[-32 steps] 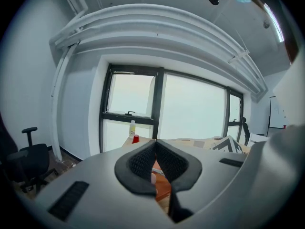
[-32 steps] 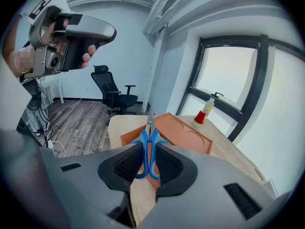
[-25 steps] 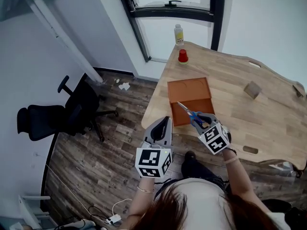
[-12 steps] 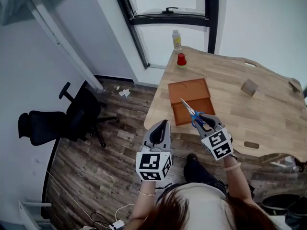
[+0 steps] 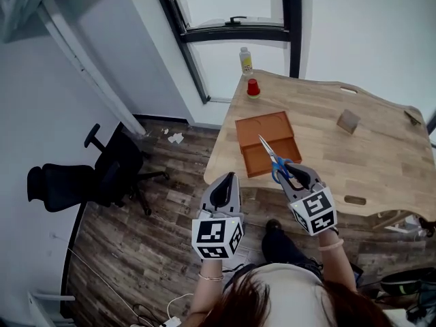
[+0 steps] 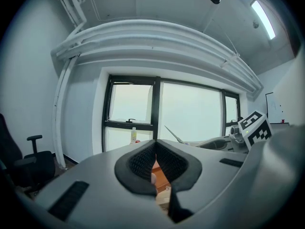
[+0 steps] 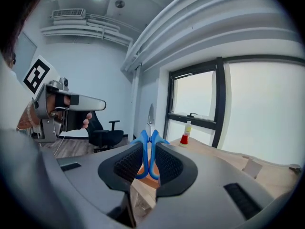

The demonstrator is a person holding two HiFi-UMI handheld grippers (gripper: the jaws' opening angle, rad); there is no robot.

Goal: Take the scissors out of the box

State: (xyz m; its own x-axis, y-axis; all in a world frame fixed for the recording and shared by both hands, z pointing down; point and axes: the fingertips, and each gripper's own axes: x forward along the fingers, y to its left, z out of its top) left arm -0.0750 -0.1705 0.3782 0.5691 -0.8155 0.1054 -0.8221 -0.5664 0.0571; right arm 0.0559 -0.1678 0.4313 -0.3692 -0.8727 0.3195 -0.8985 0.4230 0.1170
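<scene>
The right gripper [image 5: 291, 171], jaws pinching the scissors [image 5: 268, 150] by their blue handles, now holds them higher above the box [image 5: 262, 127]; the left gripper [image 5: 223, 182] stays pressed together, empty.

- No word, number or brand name can be read in any view.
- The marker cube [image 5: 218, 236] of the left hand-held gripper [image 5: 227, 180] bears black-and-white square patterns, not letters or digits.
- The marker cube [image 5: 314, 213] of the right hand-held gripper [image 5: 294, 172] bears the same kind.
- The small bottle [image 5: 245, 60] at the table's [image 5: 381, 155] far edge has a yellowish label, its print too small to read.
</scene>
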